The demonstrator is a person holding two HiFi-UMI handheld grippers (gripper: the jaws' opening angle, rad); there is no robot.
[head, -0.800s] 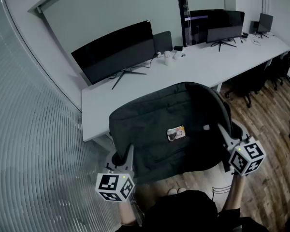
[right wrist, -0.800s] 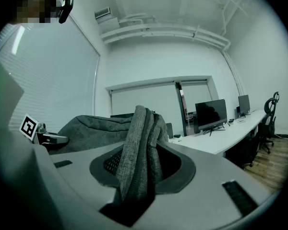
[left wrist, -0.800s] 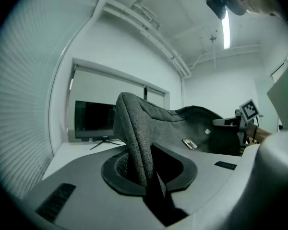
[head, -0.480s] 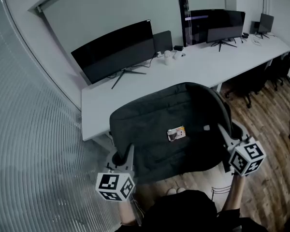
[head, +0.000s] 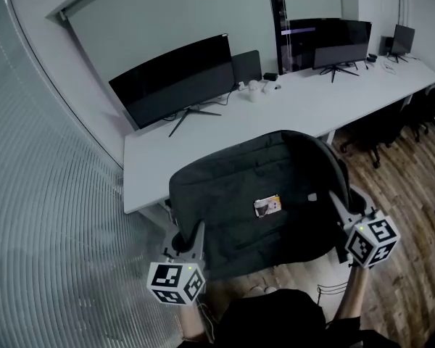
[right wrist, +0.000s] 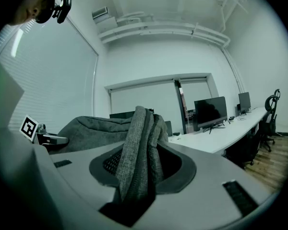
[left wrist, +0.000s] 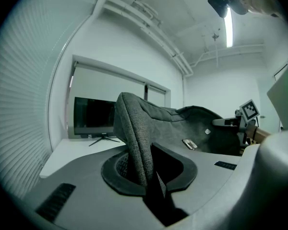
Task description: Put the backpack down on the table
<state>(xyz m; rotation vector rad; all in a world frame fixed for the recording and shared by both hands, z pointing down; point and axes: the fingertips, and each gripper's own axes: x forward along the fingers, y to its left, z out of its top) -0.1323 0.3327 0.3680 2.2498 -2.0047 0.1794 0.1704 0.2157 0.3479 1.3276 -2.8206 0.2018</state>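
The head camera looks from above and steeply down, forward over the backpack [head: 254, 201] to the long white tabletop [head: 203, 136] and the monitors [head: 177, 78] along the wall. The left gripper [head: 192, 238] and right gripper [head: 338, 207] sit low in its picture, nearest the lens. Each gripper camera rides low behind its own jaws, very close to the grey cloth between them, facing roughly level toward that same wall. The left gripper view has the right gripper at its right side; the right gripper view has the left gripper at its left edge. All three views share the backpack, tabletop and monitors.
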